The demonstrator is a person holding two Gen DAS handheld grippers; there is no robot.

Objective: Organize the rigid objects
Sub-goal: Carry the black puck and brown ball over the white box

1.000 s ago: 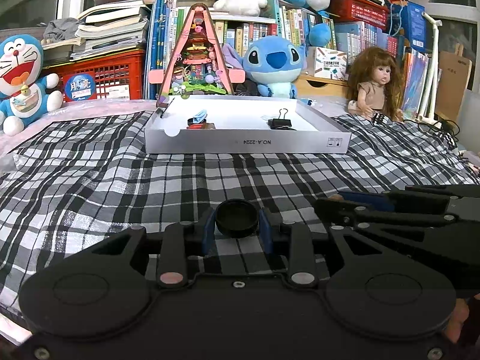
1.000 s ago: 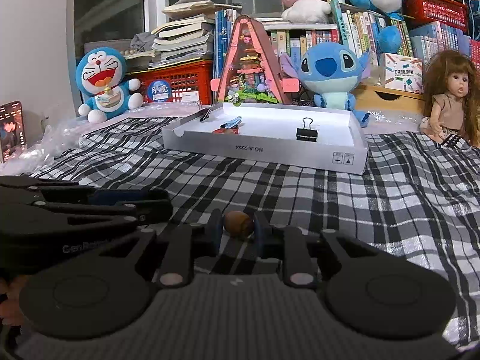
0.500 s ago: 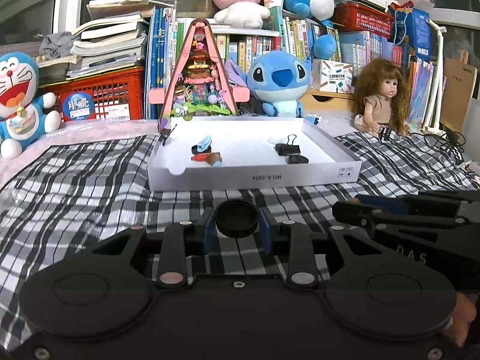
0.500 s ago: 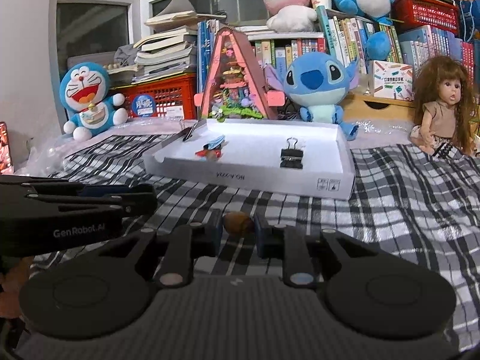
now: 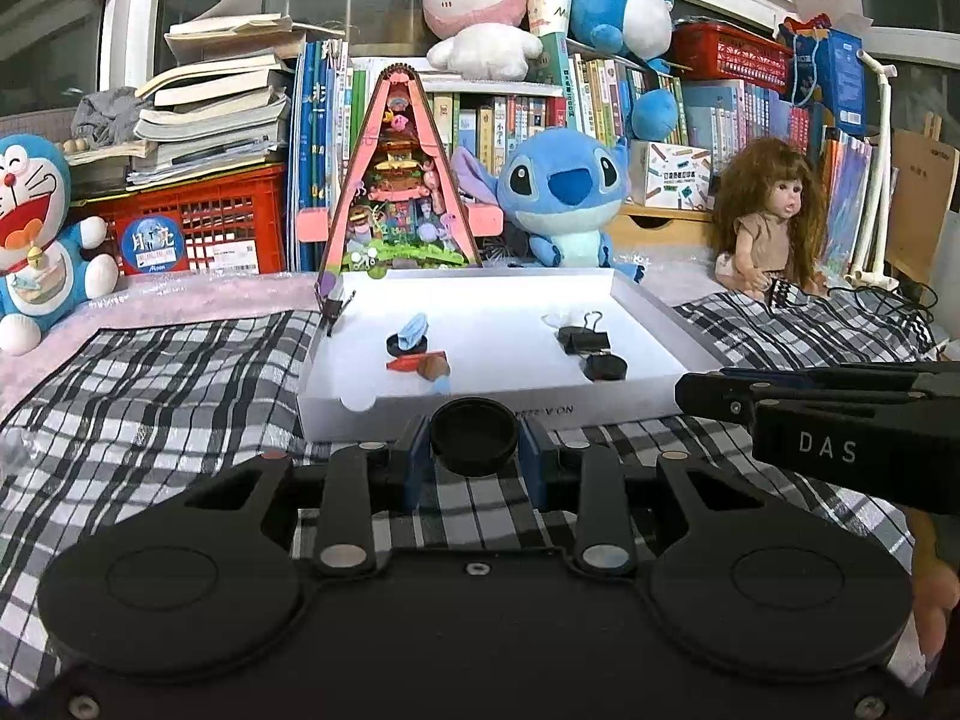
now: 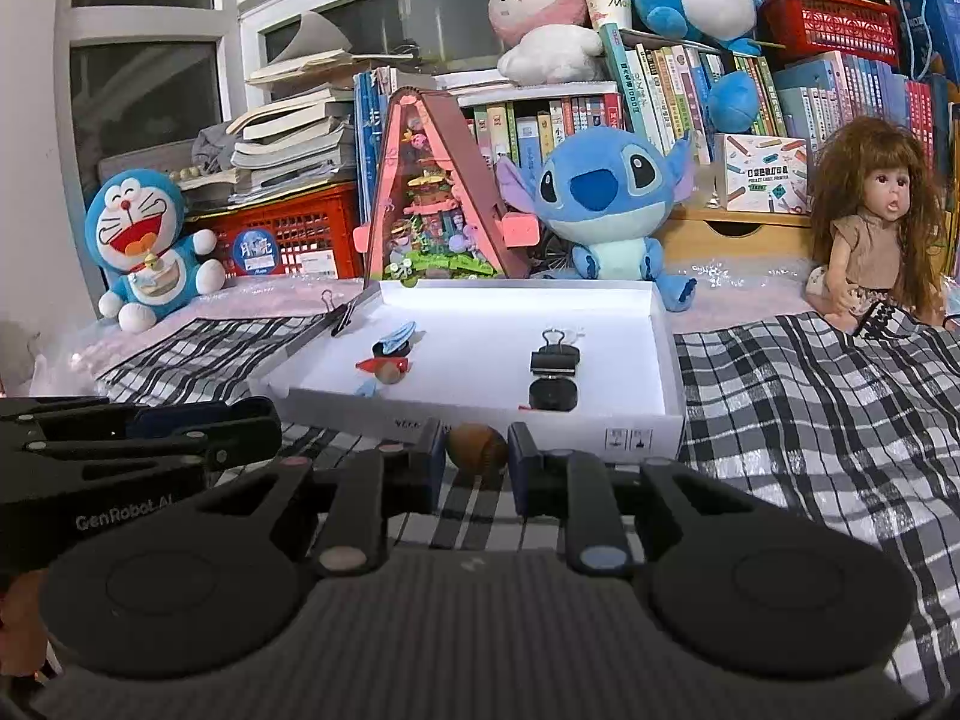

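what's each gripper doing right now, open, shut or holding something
Left gripper: closed on a round black plastic cap.
Right gripper: closed on a small brown nut-like ball.

My left claw [image 5: 474, 456] points forward and slightly down, its two fingers [image 5: 414, 468] drawn in on a round black cap [image 5: 474, 437] and pressing its sides. My right claw [image 6: 477, 462] lies at much the same angle, its fingers [image 6: 432, 468] pinched tight on a small brown ball [image 6: 477, 447]. The two claws ride side by side, close together and about level with each other: from the left wrist view the right claw's fingers reach in from the right edge, and from the right wrist view the left claw's fingers reach in from the left. A bit of my hand [image 5: 933, 594] shows behind the right claw's body.
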